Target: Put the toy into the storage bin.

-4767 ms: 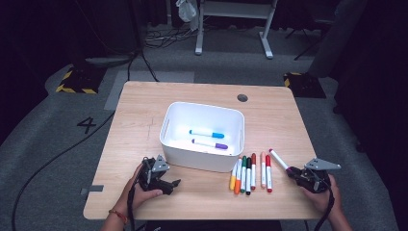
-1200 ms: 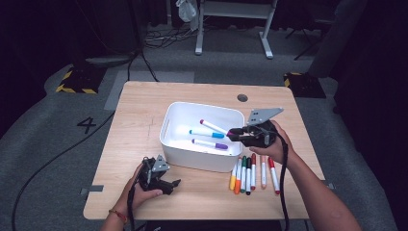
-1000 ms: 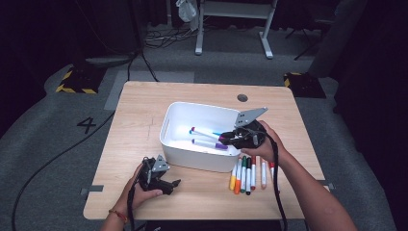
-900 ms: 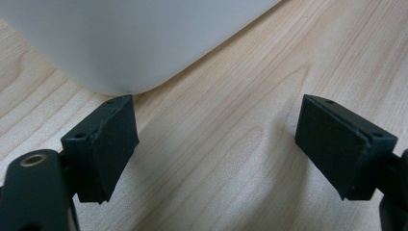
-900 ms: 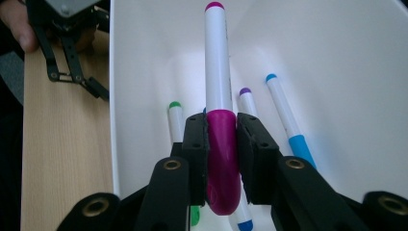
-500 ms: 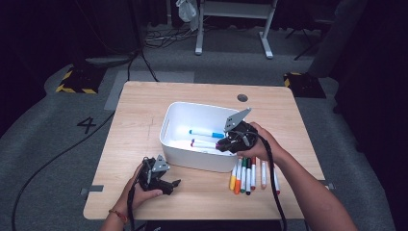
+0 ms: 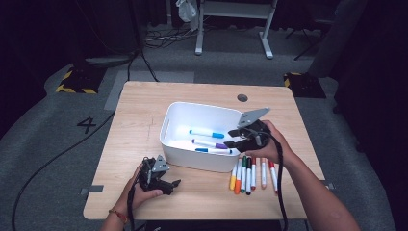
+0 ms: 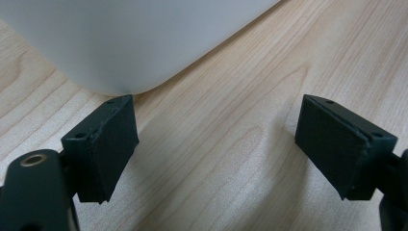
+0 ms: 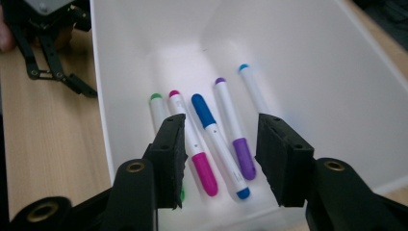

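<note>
1. The right tool [image 7: 235, 137] hangs over the white bin's [image 7: 166, 131] right end; its jaws have just been opening, nothing pinched, and the pink marker [image 9: 195, 144] lies below them beside four others.
2. Six markers [image 7: 252, 173] wait on the tabletop [image 7: 144, 103] behind that tool; earlier there were seven.
3. The left tool [image 7: 169, 185] rests spread and empty, bin wall just ahead.

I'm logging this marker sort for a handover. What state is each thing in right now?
White bin: upright, open-topped, markers lying inside.
Blue marker: capped, lying in bin, released.
Loose markers: capped, in a row on the table.
Right gripper: just opened, over bin.
Left gripper: open, empty.
</note>
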The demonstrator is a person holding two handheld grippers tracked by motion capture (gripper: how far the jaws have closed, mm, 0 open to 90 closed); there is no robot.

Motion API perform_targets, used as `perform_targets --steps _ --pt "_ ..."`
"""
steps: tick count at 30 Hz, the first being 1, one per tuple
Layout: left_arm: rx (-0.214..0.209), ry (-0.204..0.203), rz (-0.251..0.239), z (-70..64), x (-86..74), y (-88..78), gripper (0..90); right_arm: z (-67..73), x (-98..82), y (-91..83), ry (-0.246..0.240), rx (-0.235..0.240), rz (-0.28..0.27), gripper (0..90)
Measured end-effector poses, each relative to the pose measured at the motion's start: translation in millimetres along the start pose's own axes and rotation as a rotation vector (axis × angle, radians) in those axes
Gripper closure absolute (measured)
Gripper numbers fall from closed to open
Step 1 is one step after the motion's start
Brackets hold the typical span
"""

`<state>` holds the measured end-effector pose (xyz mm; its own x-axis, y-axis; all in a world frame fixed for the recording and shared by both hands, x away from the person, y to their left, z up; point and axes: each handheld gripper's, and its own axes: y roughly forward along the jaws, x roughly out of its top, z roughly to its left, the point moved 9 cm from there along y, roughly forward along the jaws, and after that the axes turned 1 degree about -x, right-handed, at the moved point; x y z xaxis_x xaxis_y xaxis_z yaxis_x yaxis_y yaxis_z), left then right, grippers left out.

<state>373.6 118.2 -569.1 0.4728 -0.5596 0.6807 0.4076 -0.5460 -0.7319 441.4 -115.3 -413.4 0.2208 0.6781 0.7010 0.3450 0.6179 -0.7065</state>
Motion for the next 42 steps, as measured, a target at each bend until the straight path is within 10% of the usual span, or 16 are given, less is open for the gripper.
perform_targets --steps 9,22,33,42 --pt "0.000 -0.001 0.000 0.0 0.0 0.0 15.0 -19.4 -60.6 -52.5 0.079 -0.194 -0.054 53.3" --pt "0.000 -0.001 0.000 0.1 0.0 0.0 15.0 -36.3 -177.3 -32.3 0.310 -0.273 0.081 51.6" --pt "0.000 -0.001 0.000 0.1 0.0 0.0 15.0 -38.2 -210.8 -13.6 0.413 -0.263 0.108 51.6" --pt "0.000 0.000 0.000 0.0 0.0 0.0 15.0 -46.0 -220.8 -12.3 0.418 -0.291 0.090 74.0"
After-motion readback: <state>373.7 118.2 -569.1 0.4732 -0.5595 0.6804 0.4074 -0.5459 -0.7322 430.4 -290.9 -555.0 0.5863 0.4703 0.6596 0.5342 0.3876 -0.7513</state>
